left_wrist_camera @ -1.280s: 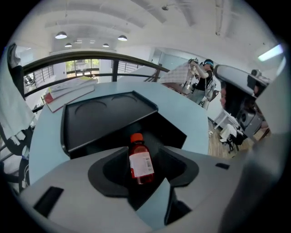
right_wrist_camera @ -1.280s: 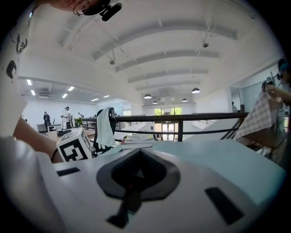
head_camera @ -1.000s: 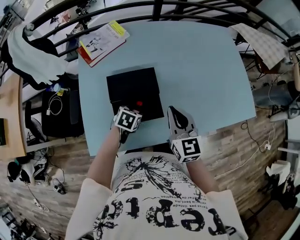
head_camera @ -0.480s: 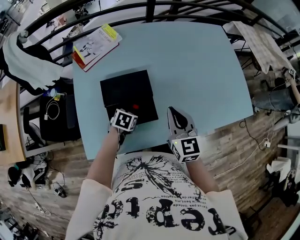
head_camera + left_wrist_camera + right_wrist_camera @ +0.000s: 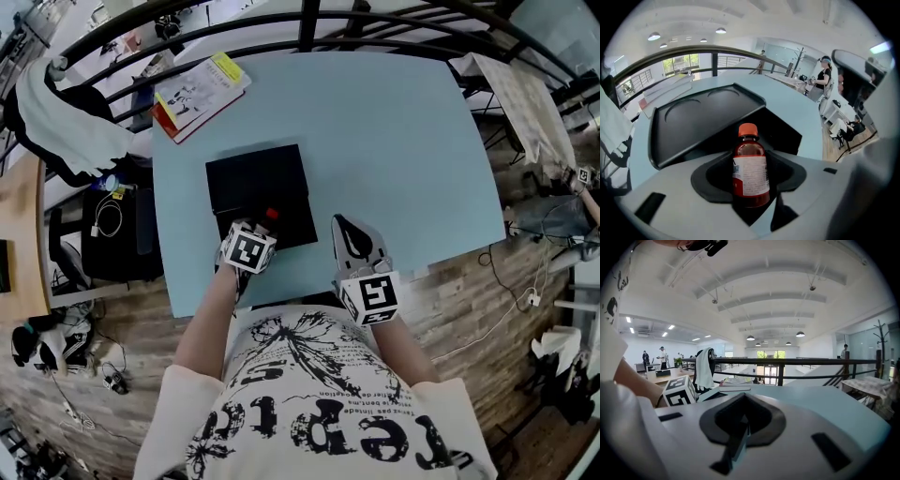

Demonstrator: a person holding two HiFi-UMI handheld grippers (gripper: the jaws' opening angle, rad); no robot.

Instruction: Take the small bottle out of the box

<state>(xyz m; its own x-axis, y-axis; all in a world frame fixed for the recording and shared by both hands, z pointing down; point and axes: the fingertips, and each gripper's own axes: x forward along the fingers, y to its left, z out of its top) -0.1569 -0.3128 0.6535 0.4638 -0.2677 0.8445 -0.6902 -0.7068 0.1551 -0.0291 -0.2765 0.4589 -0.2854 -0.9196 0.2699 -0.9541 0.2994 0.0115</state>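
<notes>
A black box (image 5: 258, 183) lies open on the light-blue table (image 5: 394, 141), its lid (image 5: 693, 122) tilted up at the left. The small bottle (image 5: 750, 173) is brown with an orange-red cap and a white label. It stands upright between the dark pads of my left gripper (image 5: 750, 192), whose jaws have just been closing and now hug both its sides. From above, only the bottle's red cap (image 5: 272, 214) peeks out past the left gripper (image 5: 258, 230) at the box's near edge. My right gripper (image 5: 345, 225) hovers right of the box, shut and empty (image 5: 740, 427).
A booklet with a yellow patch (image 5: 200, 86) lies at the table's far left corner. A black railing (image 5: 309, 19) runs behind the table, with a white cloth (image 5: 56, 122) draped over it at the left. The table's near edge is right under my hands.
The head camera has shifted a little. The left gripper's marker cube sits slightly nearer the box's front edge, with the red cap still beside it. The right gripper has kept still.
</notes>
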